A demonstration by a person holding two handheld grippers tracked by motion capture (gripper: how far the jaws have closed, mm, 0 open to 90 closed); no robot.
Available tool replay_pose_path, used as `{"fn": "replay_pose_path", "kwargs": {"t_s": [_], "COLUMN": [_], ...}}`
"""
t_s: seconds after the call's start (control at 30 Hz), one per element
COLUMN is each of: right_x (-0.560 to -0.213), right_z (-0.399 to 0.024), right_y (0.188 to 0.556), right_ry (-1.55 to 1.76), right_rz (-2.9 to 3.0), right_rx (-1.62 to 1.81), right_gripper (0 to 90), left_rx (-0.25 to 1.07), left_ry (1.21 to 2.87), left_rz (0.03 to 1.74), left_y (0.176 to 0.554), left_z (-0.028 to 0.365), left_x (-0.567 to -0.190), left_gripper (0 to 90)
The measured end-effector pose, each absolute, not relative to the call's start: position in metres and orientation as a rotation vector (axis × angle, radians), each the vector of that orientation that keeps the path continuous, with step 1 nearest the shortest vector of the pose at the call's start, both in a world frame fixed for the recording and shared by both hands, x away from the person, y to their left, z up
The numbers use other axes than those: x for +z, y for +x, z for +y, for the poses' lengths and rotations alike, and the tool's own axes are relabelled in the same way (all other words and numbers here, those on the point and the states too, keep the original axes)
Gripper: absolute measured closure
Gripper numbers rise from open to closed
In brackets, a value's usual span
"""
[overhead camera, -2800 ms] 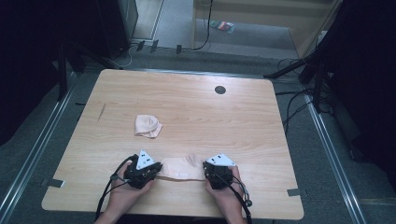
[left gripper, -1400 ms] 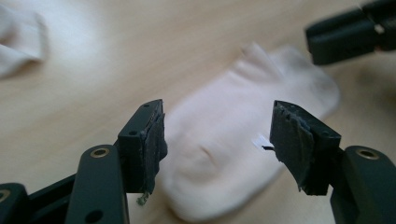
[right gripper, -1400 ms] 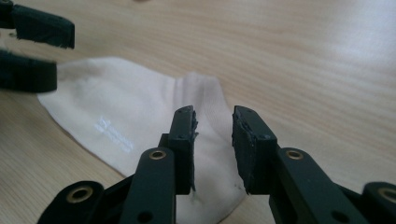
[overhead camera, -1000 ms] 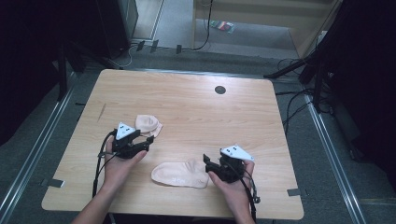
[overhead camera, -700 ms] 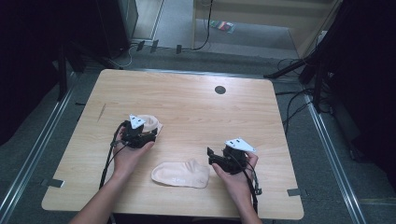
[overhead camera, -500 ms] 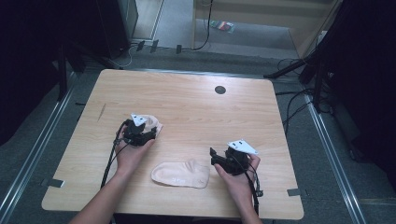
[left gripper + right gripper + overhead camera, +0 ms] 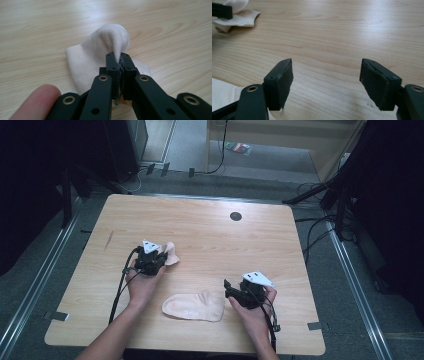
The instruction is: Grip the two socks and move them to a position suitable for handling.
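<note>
the left tool is now pinching a fold of the crumpled sock, having just been closing on it at about nine o'clock on the counter. the right tool is idling wide and empty at five o'clock, just beside the flat sock, so pairing the two socks is likely getting under way.

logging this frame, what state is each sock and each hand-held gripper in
crumpled sock: bunched, a fold pinched, rest on table
flat sock: laid out flat, untouched
left hand-held gripper: just closed, shut on crumpled sock
right hand-held gripper: open, nothing between jaws
</note>
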State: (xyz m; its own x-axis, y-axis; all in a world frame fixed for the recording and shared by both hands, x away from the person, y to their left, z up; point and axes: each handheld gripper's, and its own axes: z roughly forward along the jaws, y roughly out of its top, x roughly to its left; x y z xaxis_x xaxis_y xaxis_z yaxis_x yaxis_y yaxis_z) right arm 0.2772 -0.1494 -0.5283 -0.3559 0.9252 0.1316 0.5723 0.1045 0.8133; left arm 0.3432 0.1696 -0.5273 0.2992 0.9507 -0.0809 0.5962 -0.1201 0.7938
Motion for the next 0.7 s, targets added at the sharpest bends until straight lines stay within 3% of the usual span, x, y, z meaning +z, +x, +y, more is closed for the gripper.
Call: {"fn": "replay_pose_path", "kwargs": {"t_s": [0.27, 0.57, 0.67, 0.7], "right_x": [-0.528, -0.53, -0.53, -0.53], "right_z": [-0.151, -0.153, -0.152, -0.152], "right_y": [0.279, 0.28, 0.281, 0.281], "right_ry": [1.464, 1.479, 1.476, 1.476], "right_rz": [1.968, 1.964, 1.965, 1.965], "right_rx": [1.146, 1.146, 1.144, 1.144], "right_gripper": [28.2, 29.5, 29.4, 29.4], "left_rx": [0.511, 0.469, 0.449, 0.436], "left_ry": [1.822, 1.885, 1.891, 1.896], "left_rz": [1.3, 1.294, 1.287, 1.279], "left_y": [0.335, 0.329, 0.327, 0.327], "left_z": [0.125, 0.086, 0.082, 0.081], "left_x": [-0.508, -0.52, -0.522, -0.522], "left_gripper": [88.6, 88.3, 71.6, 71.6]}}
